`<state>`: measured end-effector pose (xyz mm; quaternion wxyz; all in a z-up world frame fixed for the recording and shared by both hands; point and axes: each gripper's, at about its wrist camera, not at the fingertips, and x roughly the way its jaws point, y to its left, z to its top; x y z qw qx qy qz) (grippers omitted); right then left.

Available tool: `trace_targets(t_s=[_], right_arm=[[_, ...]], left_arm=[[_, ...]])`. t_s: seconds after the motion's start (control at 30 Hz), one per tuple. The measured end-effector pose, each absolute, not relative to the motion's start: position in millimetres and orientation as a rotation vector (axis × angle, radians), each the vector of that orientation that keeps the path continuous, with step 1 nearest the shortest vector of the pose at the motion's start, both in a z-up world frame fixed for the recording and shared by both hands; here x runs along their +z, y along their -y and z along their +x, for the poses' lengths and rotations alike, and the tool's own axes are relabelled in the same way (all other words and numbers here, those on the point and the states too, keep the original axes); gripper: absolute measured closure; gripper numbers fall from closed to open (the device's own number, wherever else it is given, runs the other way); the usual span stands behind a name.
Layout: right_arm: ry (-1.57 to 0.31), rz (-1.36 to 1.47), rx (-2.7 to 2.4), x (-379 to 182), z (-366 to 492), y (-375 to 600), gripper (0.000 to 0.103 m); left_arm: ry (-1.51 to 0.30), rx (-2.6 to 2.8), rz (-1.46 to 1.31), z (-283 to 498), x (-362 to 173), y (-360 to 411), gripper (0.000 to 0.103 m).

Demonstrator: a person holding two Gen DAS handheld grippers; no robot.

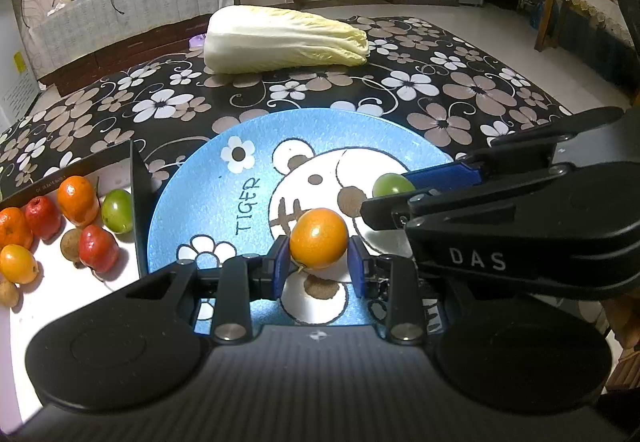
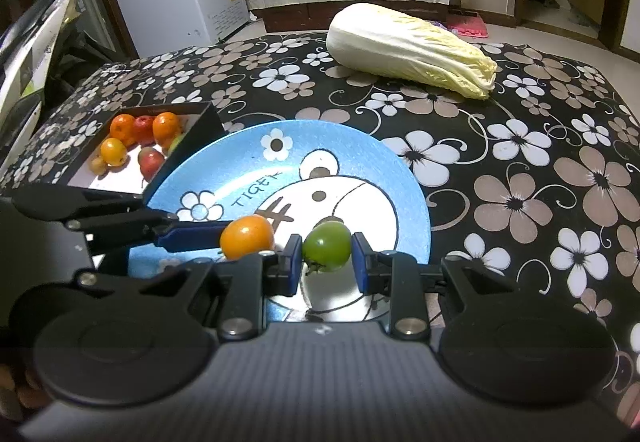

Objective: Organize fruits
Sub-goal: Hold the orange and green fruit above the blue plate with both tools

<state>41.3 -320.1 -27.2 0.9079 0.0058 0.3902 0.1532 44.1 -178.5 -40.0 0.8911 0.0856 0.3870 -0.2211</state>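
Observation:
My left gripper (image 1: 319, 260) is shut on a small orange fruit (image 1: 318, 238) over the blue bear plate (image 1: 192, 202). My right gripper (image 2: 327, 256) is shut on a small green fruit (image 2: 327, 247) over the same plate (image 2: 224, 170). In the left wrist view the right gripper (image 1: 374, 204) reaches in from the right with the green fruit (image 1: 392, 184) at its tip. In the right wrist view the left gripper (image 2: 224, 238) comes in from the left holding the orange fruit (image 2: 247, 236). The two fruits hang side by side, close together.
A black-walled box (image 1: 138, 198) left of the plate holds several orange, red and green fruits (image 1: 78, 200); it also shows in the right wrist view (image 2: 204, 122). A napa cabbage (image 1: 280, 40) lies at the far side of the flowered tablecloth (image 1: 440, 90).

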Motion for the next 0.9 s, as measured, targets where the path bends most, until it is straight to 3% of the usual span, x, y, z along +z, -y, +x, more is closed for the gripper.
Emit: trace_targets(t_s=[0.9], right_arm=[[-0.802,0.022,0.299,-29.7,44.1,321.8,0.073]], left_arm=[[-0.819,-0.430,0.178,46.4,-41.3,176.6,0.067]])
